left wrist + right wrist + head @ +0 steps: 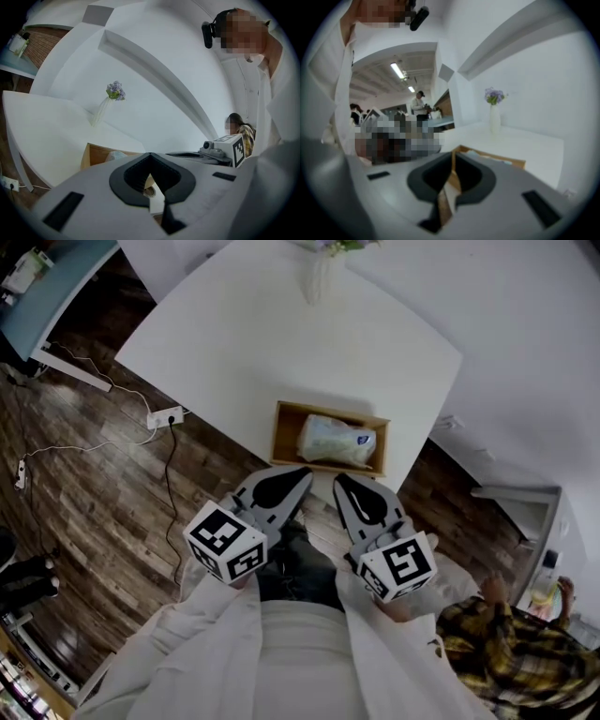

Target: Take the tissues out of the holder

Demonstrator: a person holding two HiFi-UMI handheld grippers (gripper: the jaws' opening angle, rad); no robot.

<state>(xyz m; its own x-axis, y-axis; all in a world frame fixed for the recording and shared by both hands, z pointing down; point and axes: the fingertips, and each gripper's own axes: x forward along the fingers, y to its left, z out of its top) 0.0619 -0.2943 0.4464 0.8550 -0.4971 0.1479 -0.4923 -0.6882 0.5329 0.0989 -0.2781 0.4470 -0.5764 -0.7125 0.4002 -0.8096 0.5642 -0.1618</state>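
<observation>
The soft pack of tissues in pale, blue-printed plastic film (336, 440) lies flat inside the shallow, open-topped rectangular wooden holder (282, 432); that holder sits on the white tabletop (281, 343) close to the edge nearest the person. The pack fills most of the tray and nothing lies on top of it.

The left hand-held grey gripper (298, 474) and the right hand-held grey gripper (343, 480) hang side by side in front of the person's white coat, short of the table edge and apart from the holder, with their tips aimed toward it. Each has its jaws pressed together with nothing between them (the dark padded hollow behind the tips shows only wood and table beyond); neither touches the pack, so the removal looks not yet begun.

The pack should be light and squashy, judging by its rounded, puffed outline; the film looks glossy and so probably slippery, and it will likely dent rather than resist. A sound hold would be across the narrow width near the middle, or on a gathered end where the film bunches. The jaws must be spread first and brought down from above, since the wooden walls stand close round the pack. Too shallow a pinch may catch film alone and slide off, and the light tray might lift with the pack.
</observation>
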